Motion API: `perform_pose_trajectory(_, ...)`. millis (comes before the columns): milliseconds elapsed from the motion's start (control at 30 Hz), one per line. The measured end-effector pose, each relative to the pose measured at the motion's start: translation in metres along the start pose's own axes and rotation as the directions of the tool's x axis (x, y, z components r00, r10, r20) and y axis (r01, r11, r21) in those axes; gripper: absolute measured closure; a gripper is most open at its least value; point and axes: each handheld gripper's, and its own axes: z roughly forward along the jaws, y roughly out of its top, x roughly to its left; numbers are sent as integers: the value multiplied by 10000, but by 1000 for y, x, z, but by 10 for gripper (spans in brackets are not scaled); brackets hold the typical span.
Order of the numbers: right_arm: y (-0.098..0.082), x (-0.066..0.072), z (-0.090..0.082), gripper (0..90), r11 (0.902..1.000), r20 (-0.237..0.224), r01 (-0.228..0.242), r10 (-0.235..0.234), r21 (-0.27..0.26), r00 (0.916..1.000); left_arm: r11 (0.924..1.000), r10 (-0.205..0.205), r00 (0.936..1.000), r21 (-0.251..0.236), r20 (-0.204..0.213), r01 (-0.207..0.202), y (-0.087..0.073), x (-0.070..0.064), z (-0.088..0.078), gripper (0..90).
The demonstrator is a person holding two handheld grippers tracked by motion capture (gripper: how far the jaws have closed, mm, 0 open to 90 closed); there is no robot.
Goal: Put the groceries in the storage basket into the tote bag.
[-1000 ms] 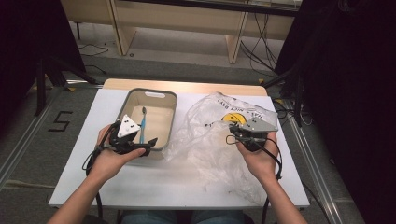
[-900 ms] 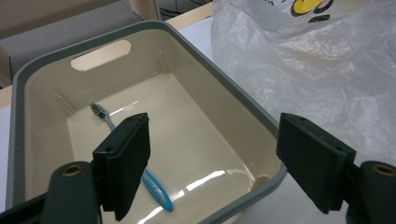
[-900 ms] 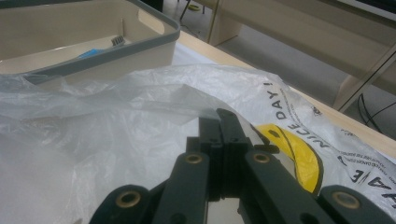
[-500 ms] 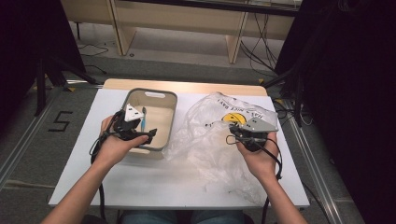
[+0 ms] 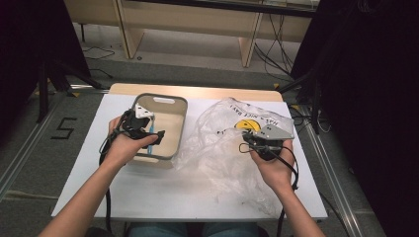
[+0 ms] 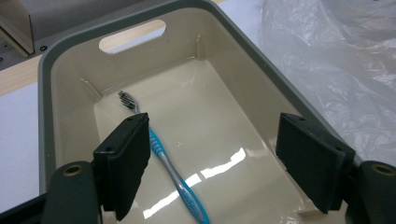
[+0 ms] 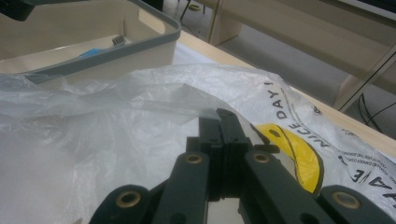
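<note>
Since the earlier frames, the left gripper (image 5: 157,138) had shifted toward the far-left corner of the table, from the tub's near rim to a spot over its left wall, while the right gripper (image 5: 247,146) had kept its place on the plastic bag (image 5: 217,148). The toothbrush (image 6: 175,179) had not stirred; it lay flat on the floor of the tub (image 5: 180,129), bristles toward the far end near the handle slot, blue handle toward the near end.

In the left gripper view the left jaws stood wide apart and empty, the toothbrush running beneath the left-hand pad and not centred between the two. The right jaws were clenched on a fold of the clear bag, near its yellow smiley print, holding the film up off the table.

Judging from this, the step in hand was picking the toothbrush out of the tub, likely for the bag. To do it well, the left gripper should slide sideways until the handle lies midway between the pads, descend straight, and pinch across the thicker grip section, not the slim neck. The tub walls leave little room, so the jaws should go in lengthwise. The right gripper should keep the bag's mouth lifted and steady.
</note>
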Motion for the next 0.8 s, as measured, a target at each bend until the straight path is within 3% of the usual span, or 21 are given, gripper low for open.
perform_pose_trajectory(533,0,0,0,900,10000,-11,19,-19,25,10000,9960,-386,9987,796,-340,413,5,13,21,263)
perform_pose_trajectory(800,0,1,1,900,10000,-48,53,-53,20,10000,9866,-623,9965,1472,-564,700,11,19,38,281)
